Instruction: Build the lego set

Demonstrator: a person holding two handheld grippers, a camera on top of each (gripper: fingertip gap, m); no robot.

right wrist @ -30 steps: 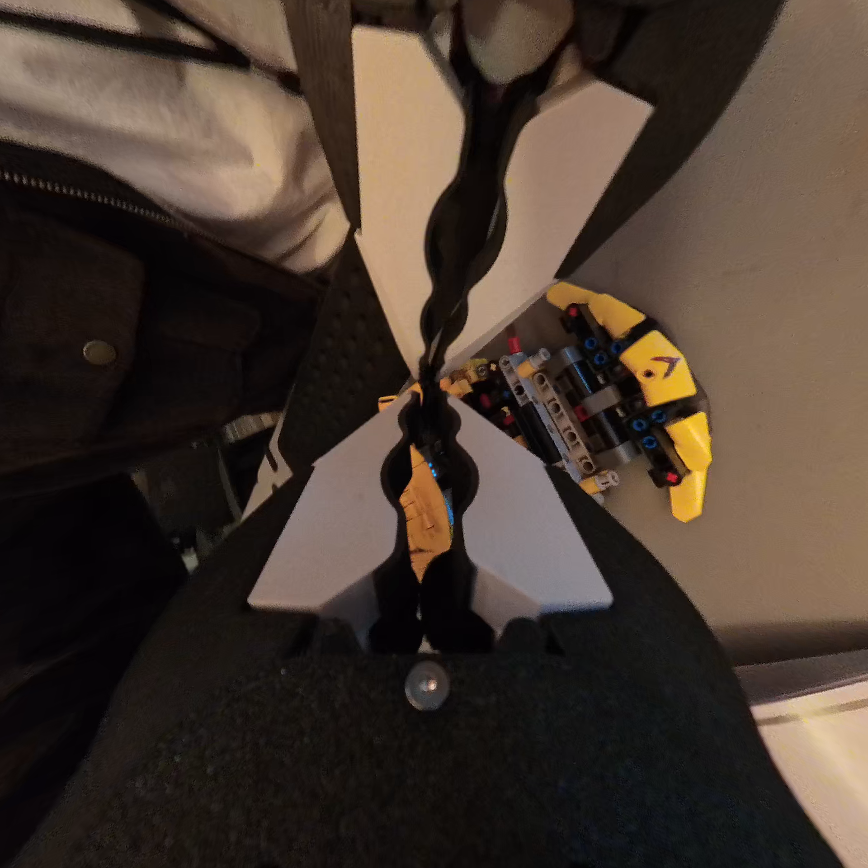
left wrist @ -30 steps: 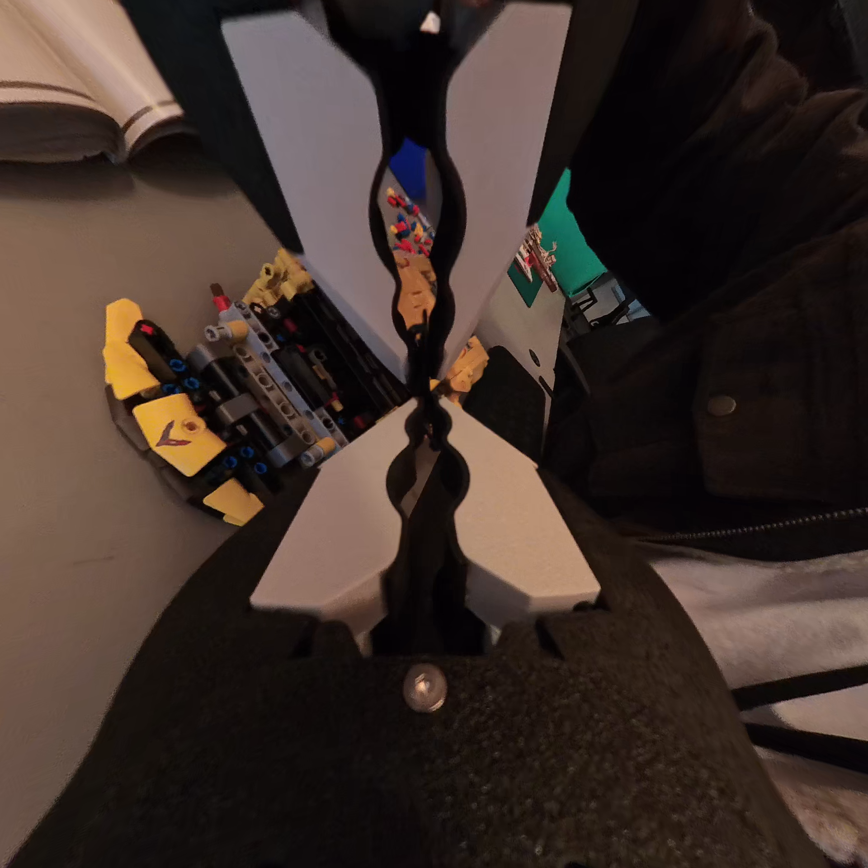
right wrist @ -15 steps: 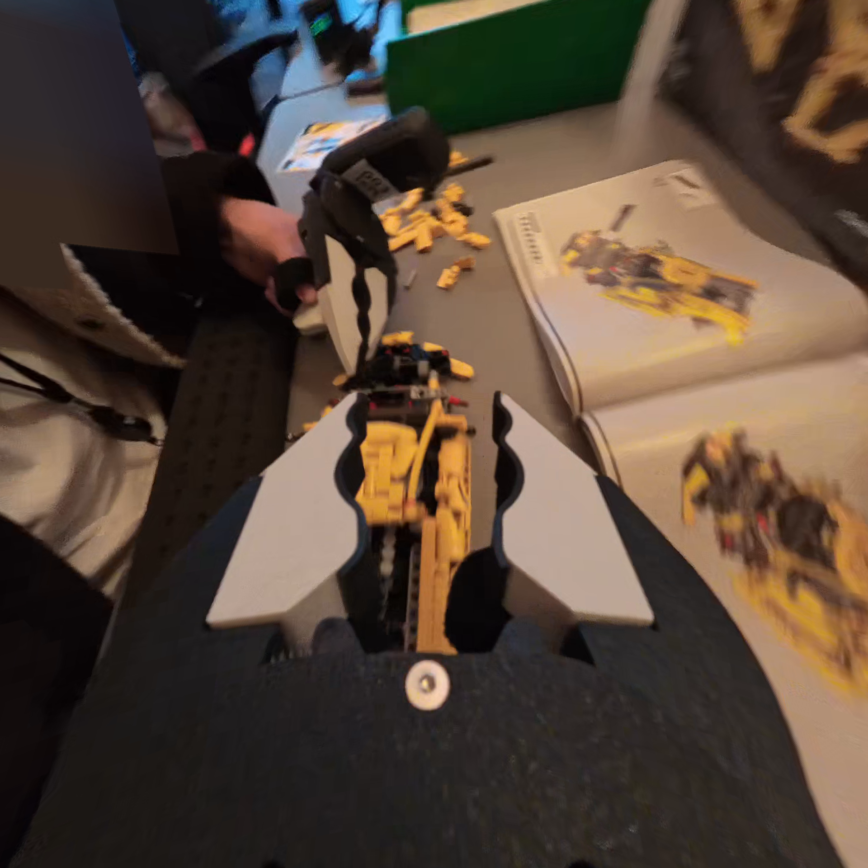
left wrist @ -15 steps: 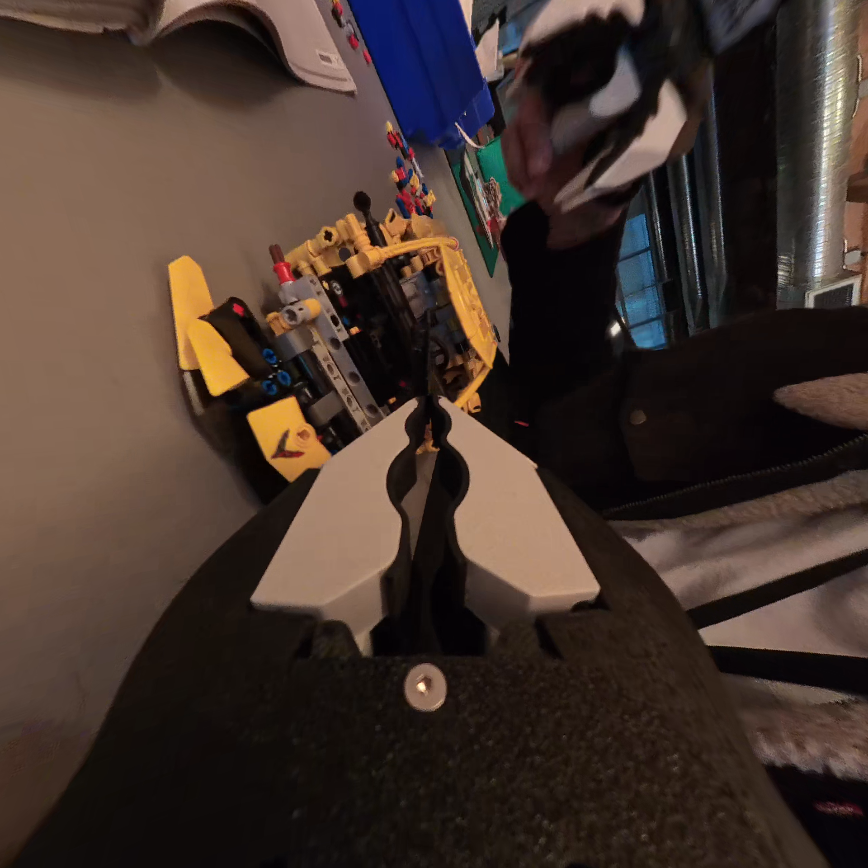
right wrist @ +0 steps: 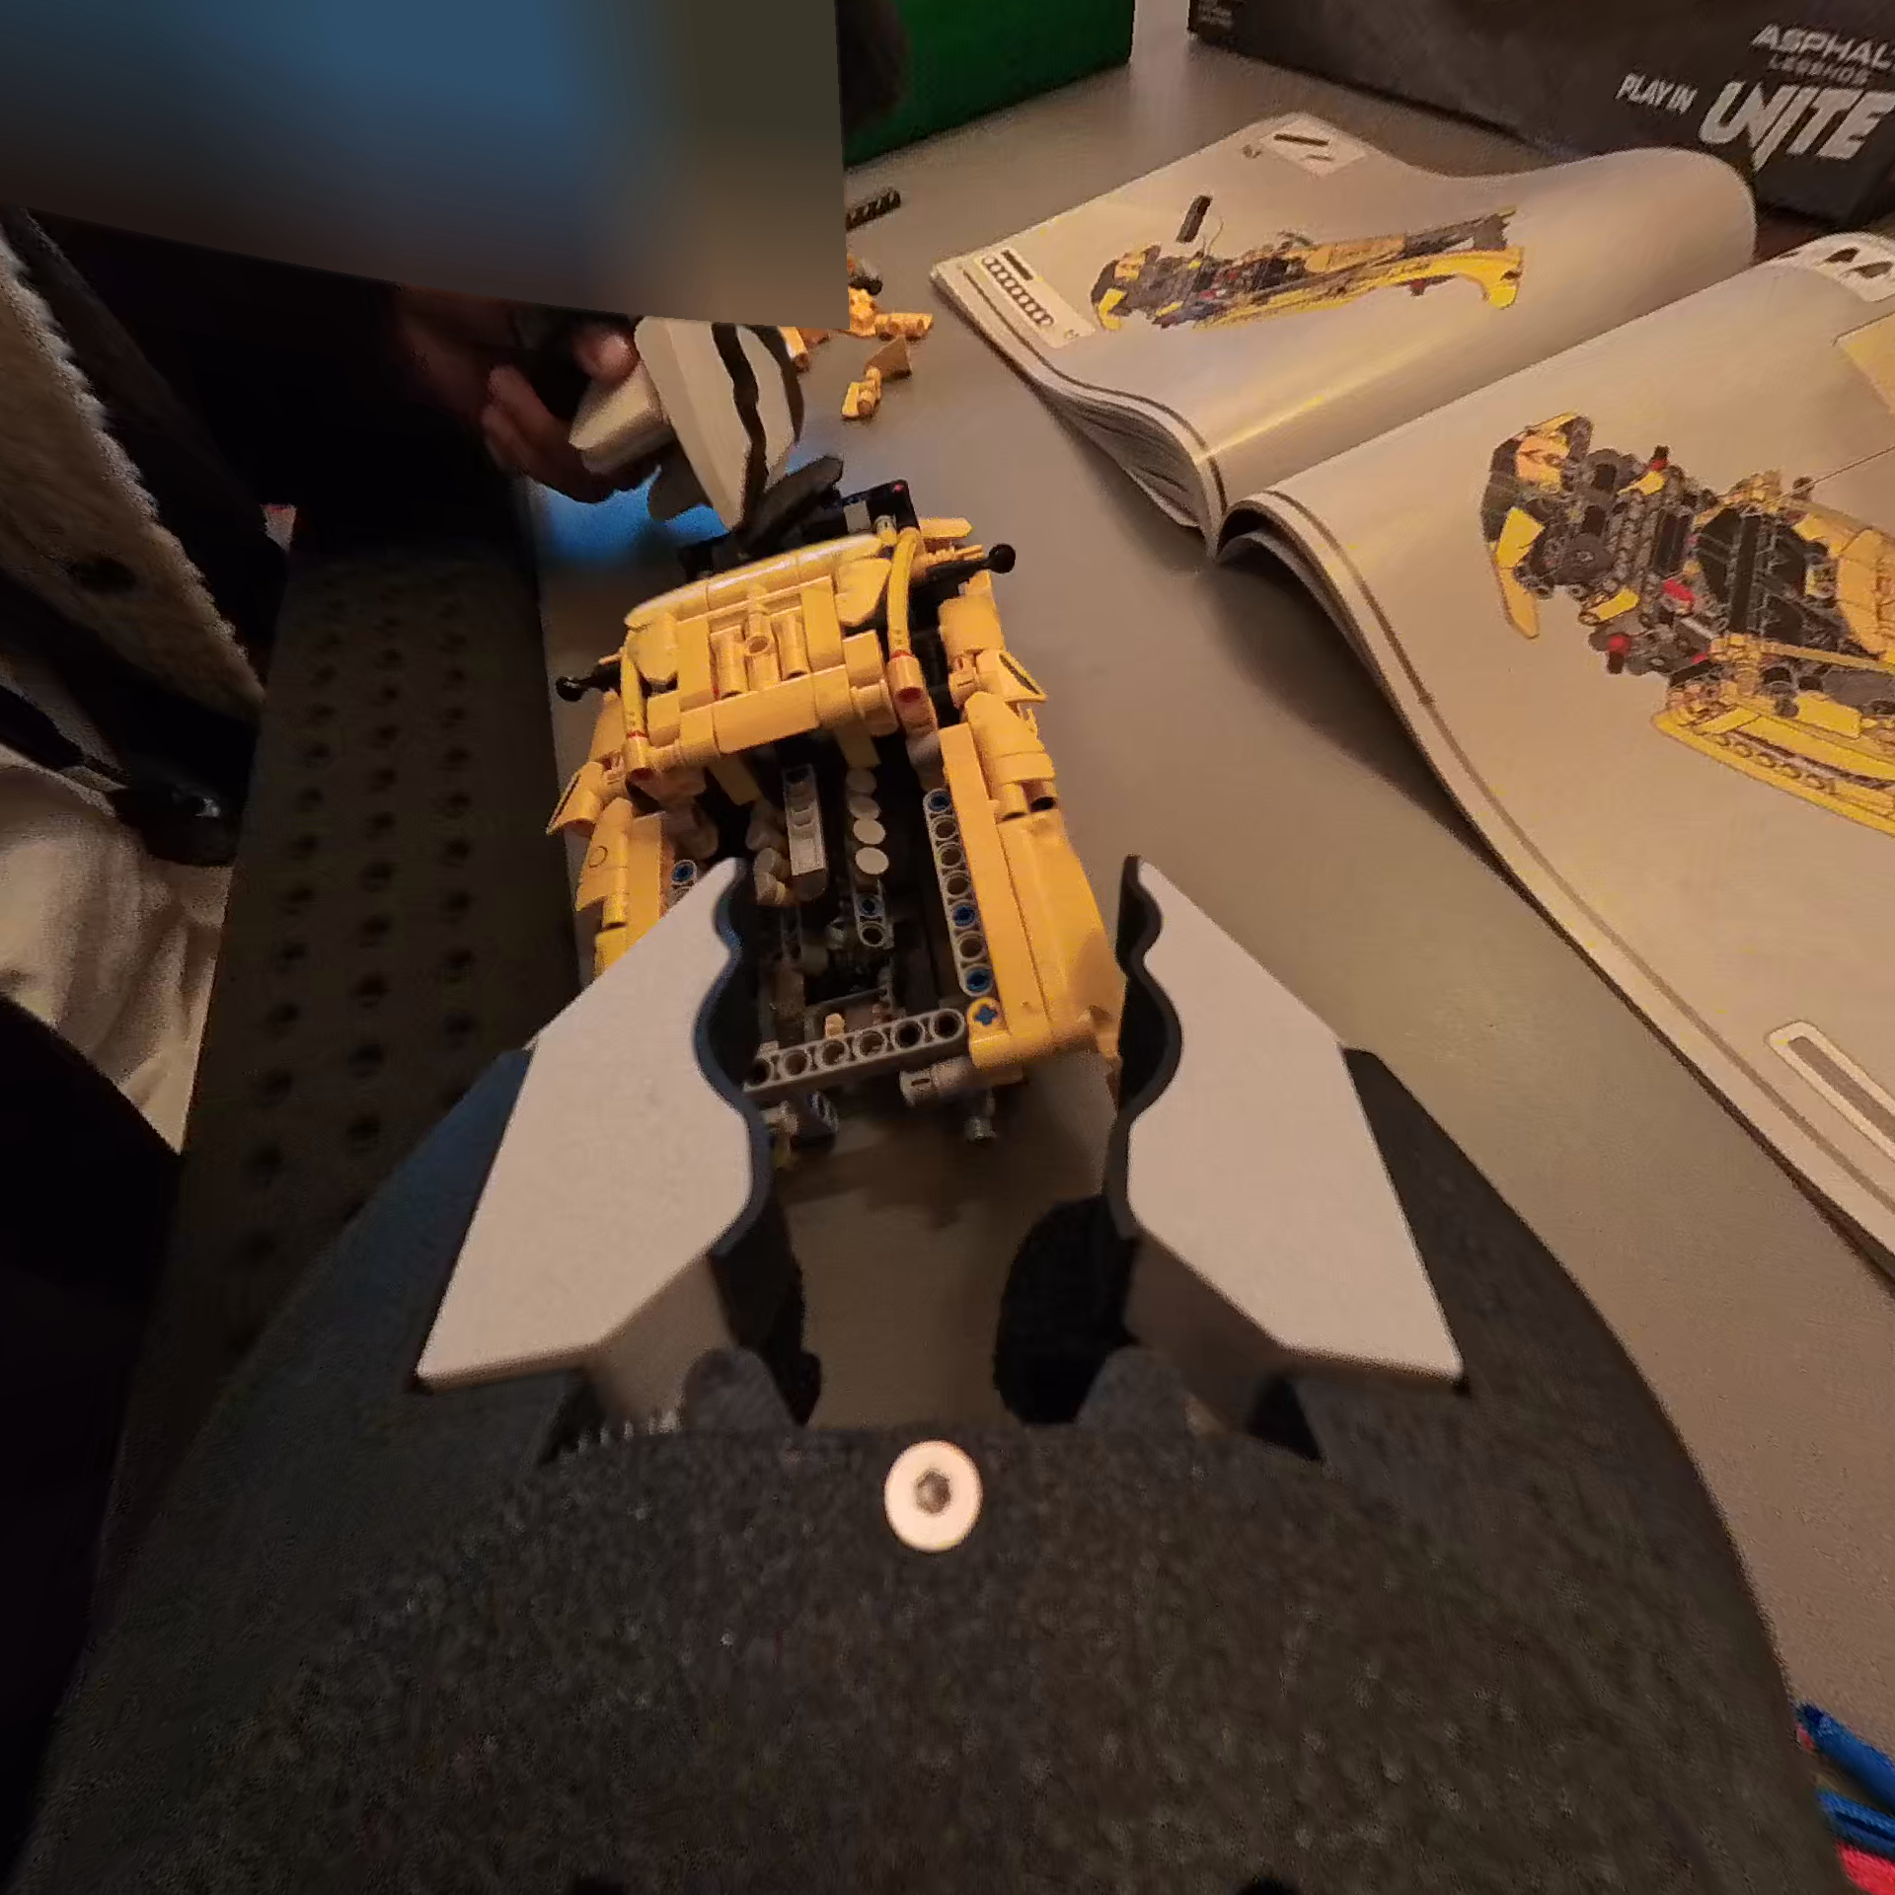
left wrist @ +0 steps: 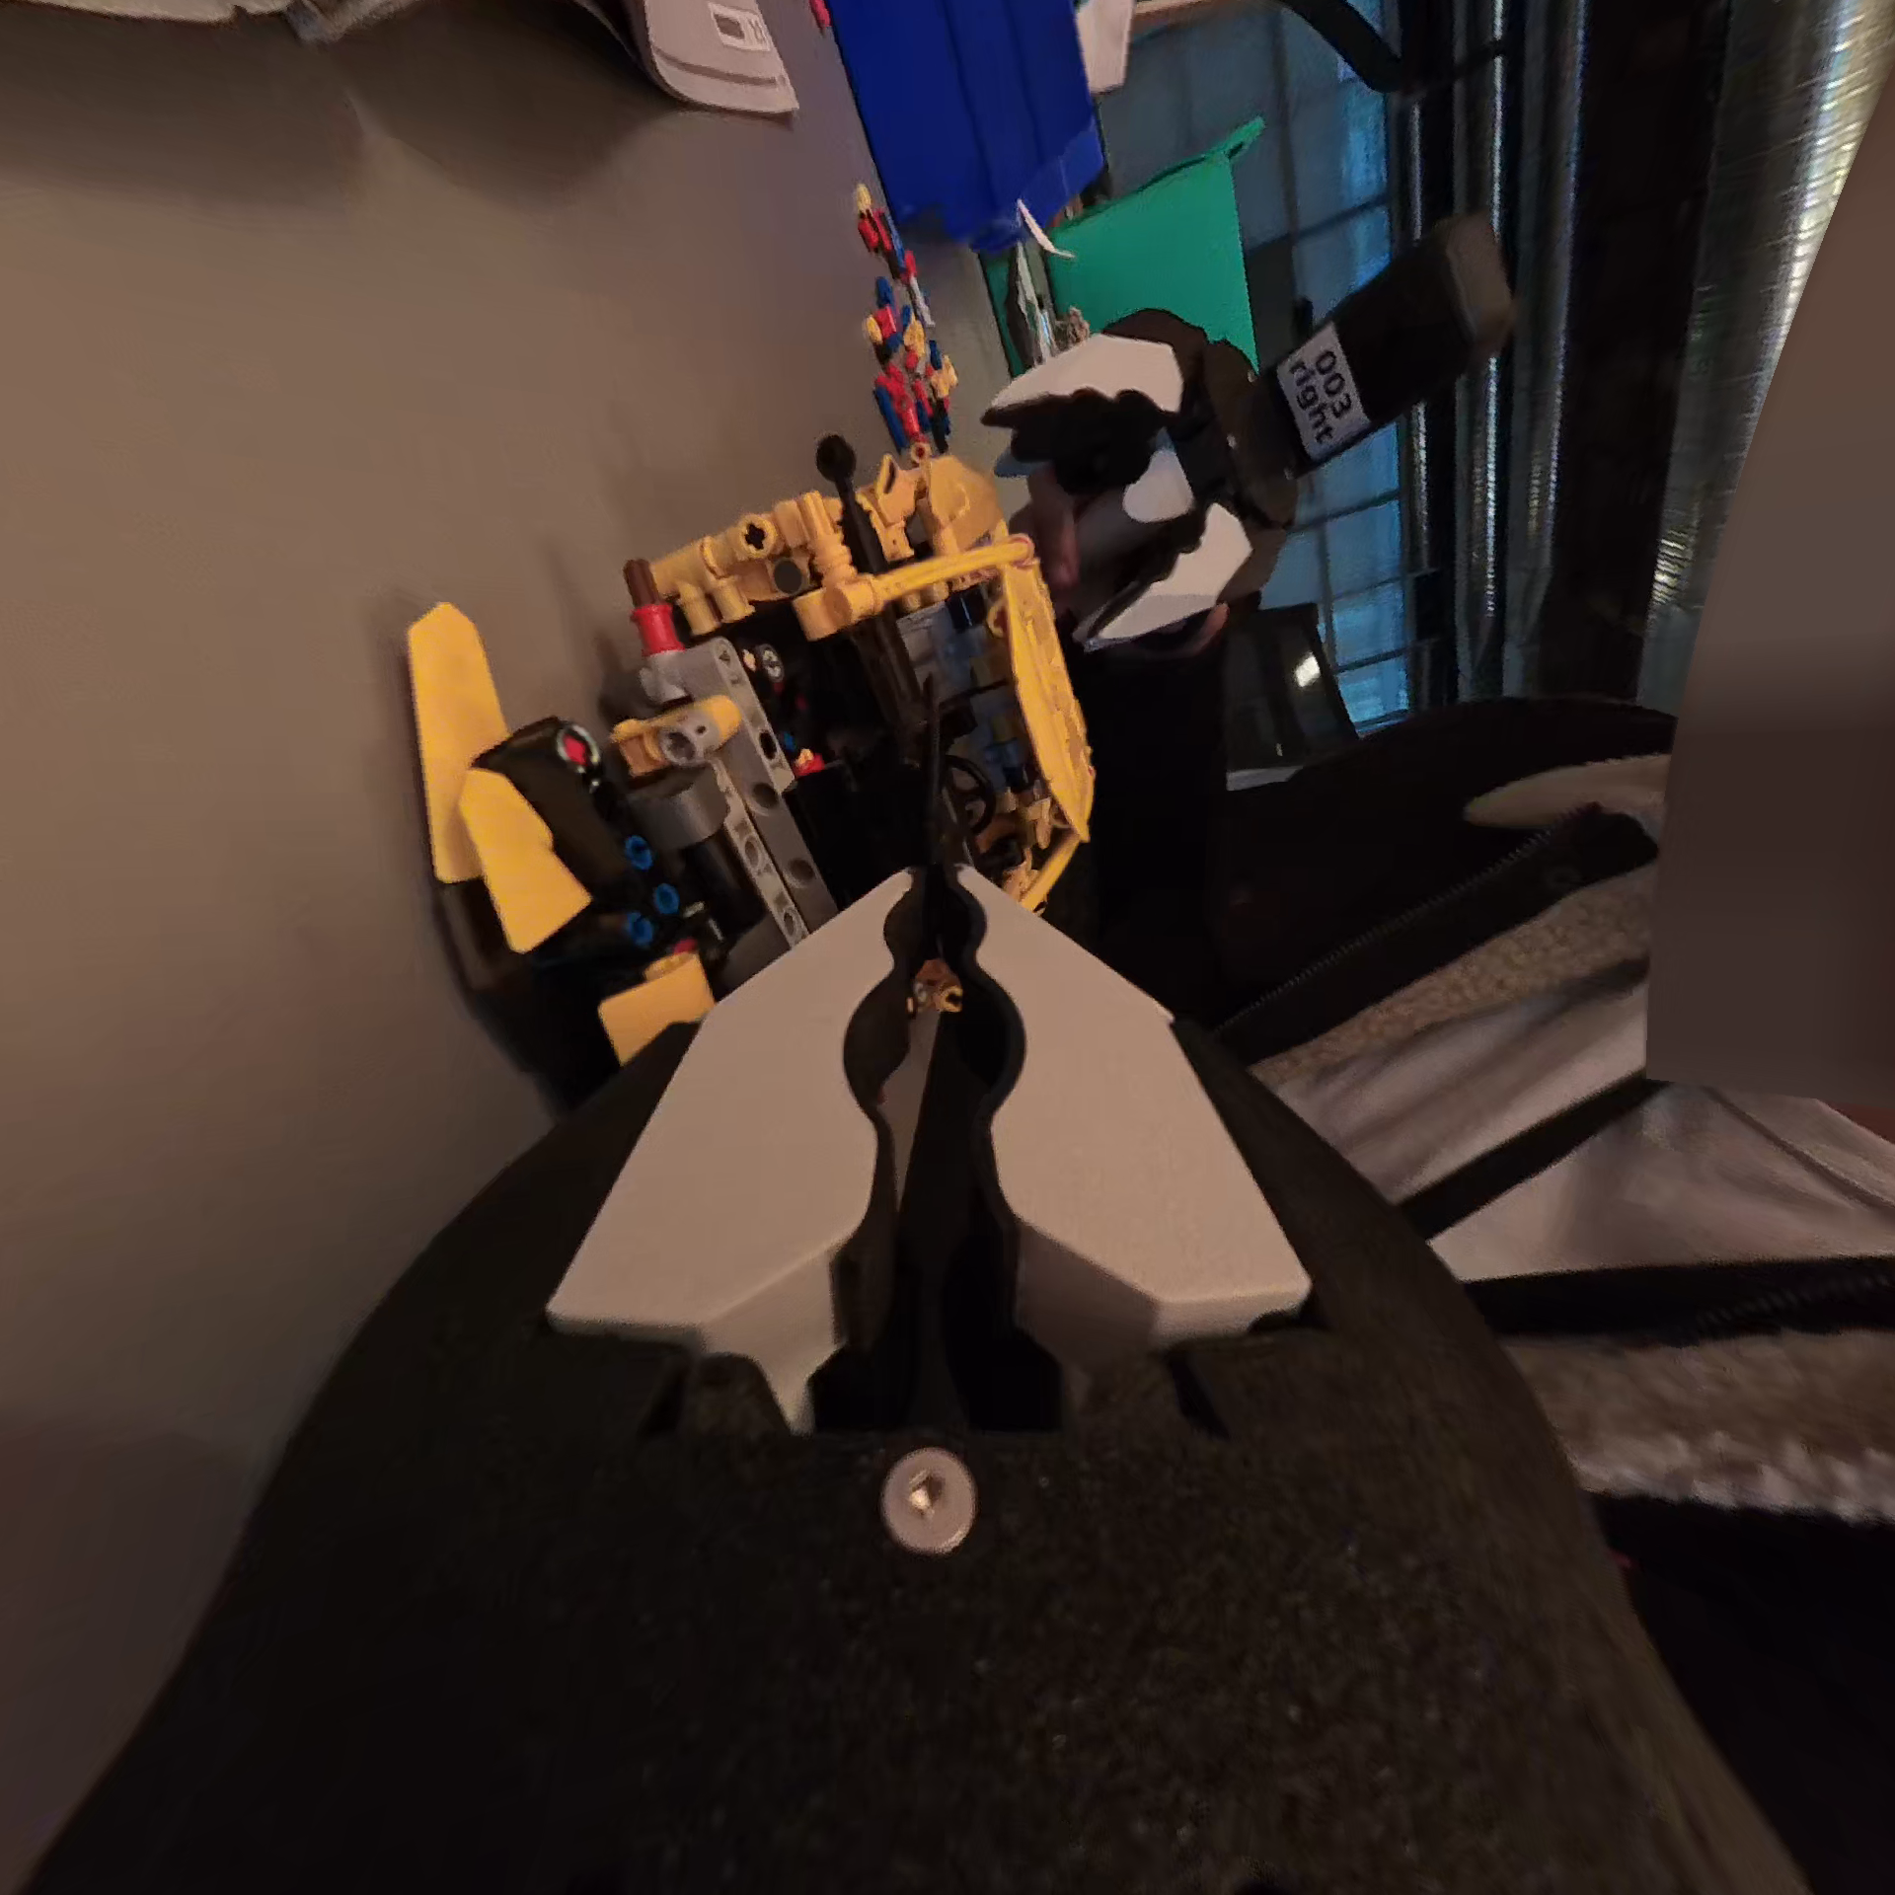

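Lego car (right wrist: pixel 831 810) beyond wide-spread right fingers (right wrist: pixel 1246 1107)

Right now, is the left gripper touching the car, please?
Touching. The left wrist view shows the left gripper shut on a thin black part of the car; the right wrist view shows its tips at the car's far end.

A grey table (right wrist: pixel 1282 820) in dim warm light; beyond it, blue-lit windows (left wrist: pixel 1364 574) and dark curtains (left wrist: pixel 1641 308).
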